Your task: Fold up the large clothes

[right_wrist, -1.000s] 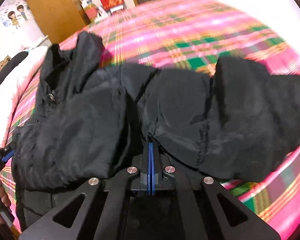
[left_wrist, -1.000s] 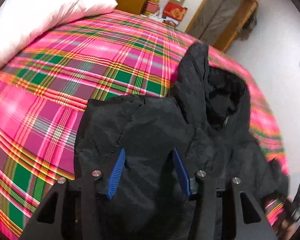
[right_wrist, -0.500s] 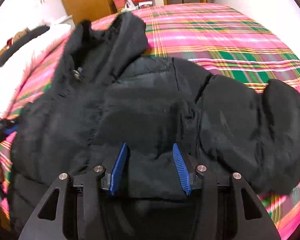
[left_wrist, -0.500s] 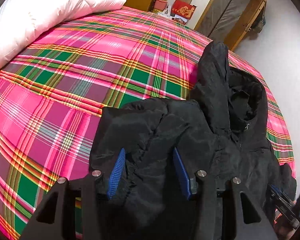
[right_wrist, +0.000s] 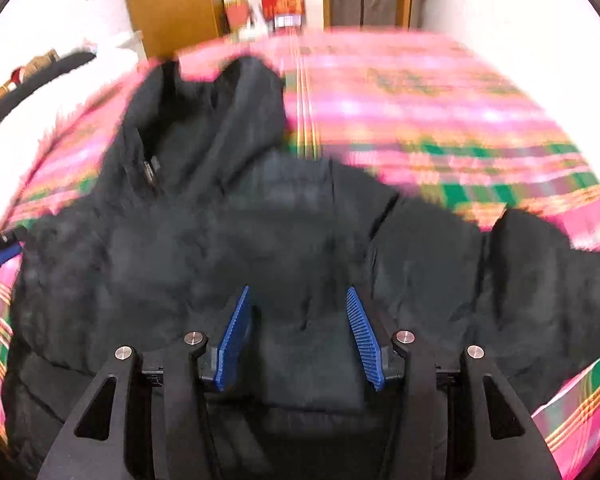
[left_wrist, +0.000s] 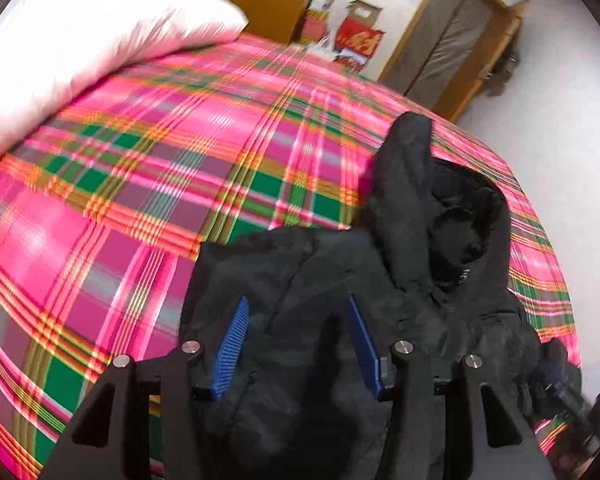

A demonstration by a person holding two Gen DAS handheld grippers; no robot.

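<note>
- Black hooded jacket lies on the plaid bedspread, hood toward 1 o'clock in the left view.
- Left gripper: jaws apart over jacket fabric, nothing clamped.
- Right gripper: jaws apart above the jacket, empty.
- White pillow at 10 o'clock.

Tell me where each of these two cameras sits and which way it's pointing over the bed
Left wrist: sits behind the open left gripper, angled down across the black jacket and plaid bedspread toward the pillow; its blue fingers show.
Right wrist: sits behind the open right gripper, looking along the jacket toward its hood; the left gripper's tip shows at the frame's left edge.
Shared: jacket, bedspread, red boxes by the far wall.
</note>
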